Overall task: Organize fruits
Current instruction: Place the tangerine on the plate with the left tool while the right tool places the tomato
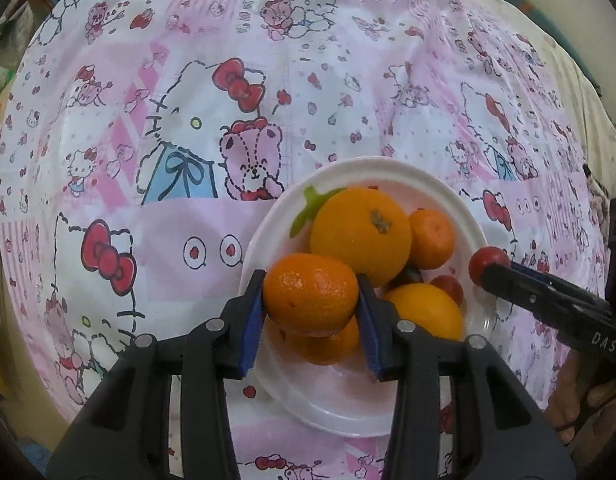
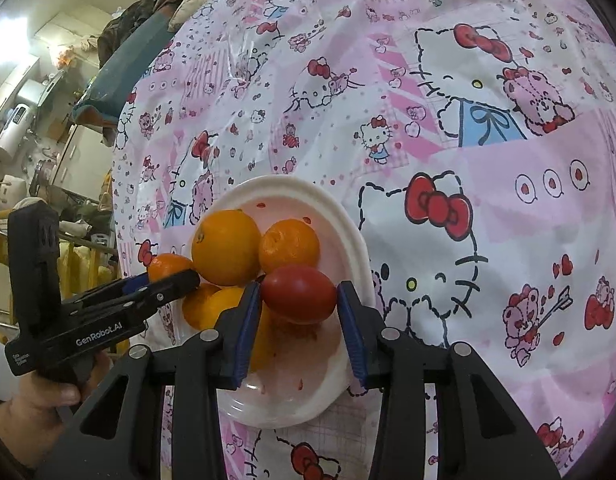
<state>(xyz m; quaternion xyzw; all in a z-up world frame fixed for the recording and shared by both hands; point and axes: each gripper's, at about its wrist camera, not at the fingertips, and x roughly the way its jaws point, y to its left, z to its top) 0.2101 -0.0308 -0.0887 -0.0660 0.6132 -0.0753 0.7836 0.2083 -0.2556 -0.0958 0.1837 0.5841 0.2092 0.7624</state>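
The left gripper [image 1: 311, 294] pinches a mandarin [image 1: 310, 294] between its blue pads [image 1: 253, 320], holding it over the near part of a white plate [image 1: 276, 380] that rests on a pink cartoon-print tablecloth [image 1: 148, 80]. The right gripper [image 2: 298, 300] holds a small red tomato [image 2: 298, 294]; the left pad touches the tomato, while a narrow gap shows at the right pad (whether that side presses cannot be told). The tomato sits above the plate's near half. On the plate lie a large orange [image 1: 361, 231], a second mandarin [image 1: 431, 239] just beside it, a further orange fruit [image 1: 428, 310] near the front, and a green stem [image 1: 310, 208] (partly hidden behind the orange). A hand [image 2: 40, 396] grips the left gripper's handle in the right wrist view.
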